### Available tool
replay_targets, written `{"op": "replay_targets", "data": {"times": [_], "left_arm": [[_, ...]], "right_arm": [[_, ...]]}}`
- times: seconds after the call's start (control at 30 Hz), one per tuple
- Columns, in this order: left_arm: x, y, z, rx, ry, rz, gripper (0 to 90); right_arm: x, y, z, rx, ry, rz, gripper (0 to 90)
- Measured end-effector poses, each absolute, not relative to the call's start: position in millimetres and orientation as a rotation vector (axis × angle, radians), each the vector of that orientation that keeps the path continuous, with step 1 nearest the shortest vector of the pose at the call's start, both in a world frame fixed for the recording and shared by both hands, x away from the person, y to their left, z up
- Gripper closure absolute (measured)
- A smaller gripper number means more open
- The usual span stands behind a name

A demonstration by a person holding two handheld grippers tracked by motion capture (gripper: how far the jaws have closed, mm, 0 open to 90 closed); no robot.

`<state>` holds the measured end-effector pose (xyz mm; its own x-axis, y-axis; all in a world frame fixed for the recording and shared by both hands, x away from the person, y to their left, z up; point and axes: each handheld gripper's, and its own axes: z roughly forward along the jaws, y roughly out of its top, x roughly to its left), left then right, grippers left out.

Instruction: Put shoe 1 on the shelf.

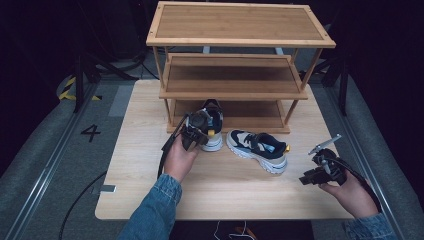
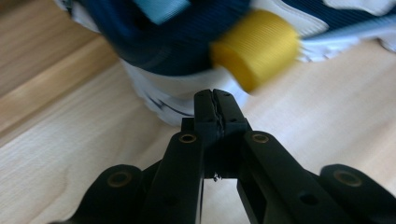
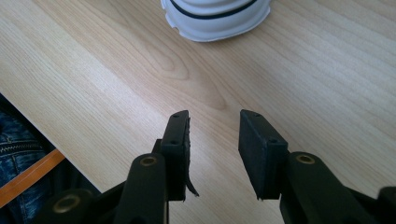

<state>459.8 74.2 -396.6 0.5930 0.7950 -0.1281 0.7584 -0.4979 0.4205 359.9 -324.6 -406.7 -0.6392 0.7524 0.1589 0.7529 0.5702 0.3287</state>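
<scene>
Wooden table, pale grain, with a three-tier bamboo shoe rack standing at its far half. Two sneakers sit in front of the rack's lowest shelf.

Left sneaker: navy and white, upright on its sole, heel toward the person, toe pointing at the rack's bottom shelf. A yellow heel tab shows large and blurred in the left gripper view, just above and beyond the jaw tips.

Left gripper: held in the left hand, denim sleeve behind it, positioned right at the heel of the left sneaker. In its own view the two black jaws meet pad against pad, with nothing pinched between them (the white heel sole lies just past the tips, and whether the tips touch it cannot be told).

Right sneaker: same colours, lying slantwise on the table to the right of the first, apart from it. Its white sole edge appears at the top of the right gripper view.

Right gripper: in the right hand near the table's right edge, well apart from the right sneaker. Its jaws stand partly apart over bare wood, gripping nothing.
</scene>
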Motion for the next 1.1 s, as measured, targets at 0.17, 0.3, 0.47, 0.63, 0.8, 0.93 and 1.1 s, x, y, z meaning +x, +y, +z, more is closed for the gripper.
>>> {"op": "replay_targets", "data": {"times": [0.17, 0.3, 0.47, 0.63, 0.8, 0.93, 1.1], "left_arm": [[465, 77, -393, 2.361, 1.236, 0.078, 89.5], [467, 76, -388, 2.346, 1.251, 0.184, 89.4], [476, 75, -388, 2.333, 1.260, 0.170, 89.3], [487, 72, -389, 2.338, 1.258, 0.190, 89.0], [493, 66, -391, 2.354, 1.236, 0.270, 89.0], [493, 66, -398, 2.340, 1.181, 0.370, 87.1], [493, 64, -404, 2.277, 1.176, 0.408, 87.3]], "right_arm": [[356, -331, -407, -1.362, -2.775, -0.588, 64.1], [352, -334, -407, -1.375, -2.769, -0.585, 64.0], [350, -337, -408, -1.389, -2.763, -0.578, 64.0], [348, -339, -409, -1.400, -2.756, -0.573, 64.0], [347, -340, -410, -1.408, -2.750, -0.577, 64.0], [347, -340, -409, -1.409, -2.750, -0.577, 64.0], [349, -340, -411, -1.398, -2.755, -0.574, 64.0]]}}
